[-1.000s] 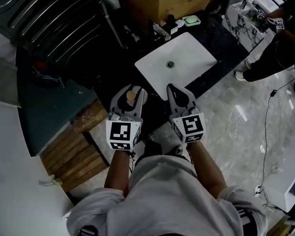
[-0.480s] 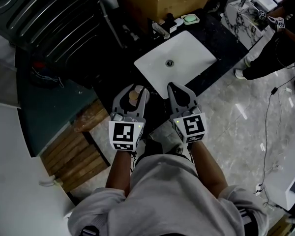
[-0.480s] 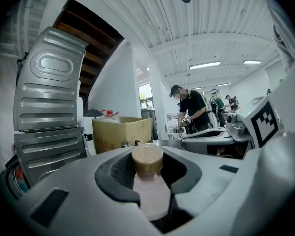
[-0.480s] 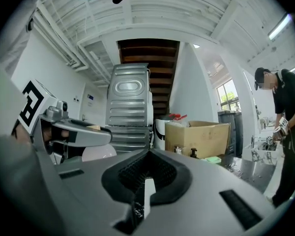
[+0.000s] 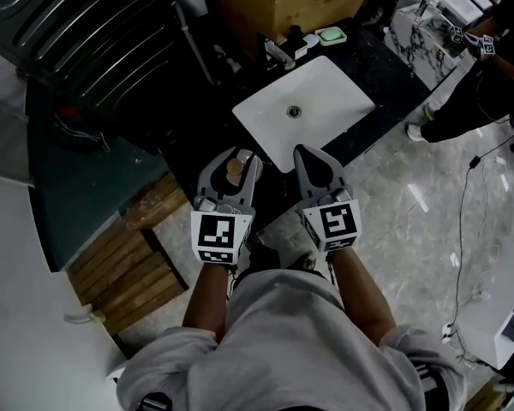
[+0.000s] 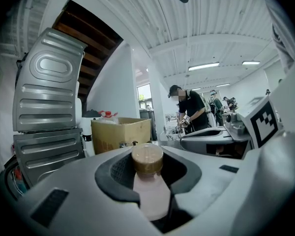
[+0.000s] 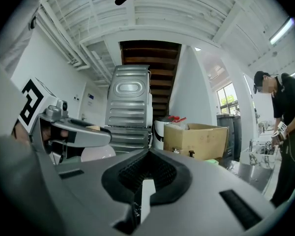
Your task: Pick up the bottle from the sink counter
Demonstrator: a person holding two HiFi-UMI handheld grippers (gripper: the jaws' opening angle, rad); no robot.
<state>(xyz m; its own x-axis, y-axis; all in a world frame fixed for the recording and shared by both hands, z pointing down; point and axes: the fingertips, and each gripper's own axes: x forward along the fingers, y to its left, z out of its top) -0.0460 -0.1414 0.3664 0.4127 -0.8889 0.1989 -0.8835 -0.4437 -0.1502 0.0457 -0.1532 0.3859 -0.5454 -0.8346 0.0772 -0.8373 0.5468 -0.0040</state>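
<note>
A small pink bottle with a brown cap stands upright between the jaws of my left gripper, which is shut on it and holds it off the counter in front of the sink. In the left gripper view the bottle fills the gap between the dark pads, cap on top. My right gripper hovers beside it, shut with nothing in it; in its own view the right gripper has its pads pressed together, and the pink bottle shows at the left.
The white basin sits in a dark counter with a faucet and a green soap dish behind it. A cardboard box stands at the back, a ribbed metal panel at left, wooden slats below. A person stands at right.
Both grippers have drifted very slightly to the right. The bottle stays in the left gripper's grip.
</note>
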